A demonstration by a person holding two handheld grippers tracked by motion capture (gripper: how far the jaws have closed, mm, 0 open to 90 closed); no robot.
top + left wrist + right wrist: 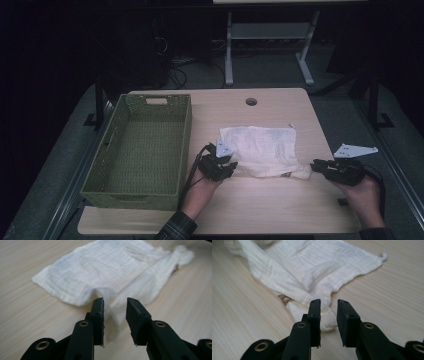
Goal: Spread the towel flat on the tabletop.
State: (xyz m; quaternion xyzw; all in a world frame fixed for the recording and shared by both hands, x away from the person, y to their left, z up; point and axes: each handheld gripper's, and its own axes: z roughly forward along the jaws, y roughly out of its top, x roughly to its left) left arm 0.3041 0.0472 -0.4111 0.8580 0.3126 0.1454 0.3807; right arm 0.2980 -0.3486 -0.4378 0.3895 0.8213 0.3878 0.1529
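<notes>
Both hand-held grippers, left (114, 308) and right (328, 308), stand parted around opposite near corners of the white cloth (262, 149).

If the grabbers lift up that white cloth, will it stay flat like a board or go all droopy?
Probably droopy. The white cloth already lies in soft wrinkles and folds on the table, so it should sag between the left gripper and the right gripper. It looks thin, so likely light. Its weave seems rough, so it probably won't slip.
</notes>
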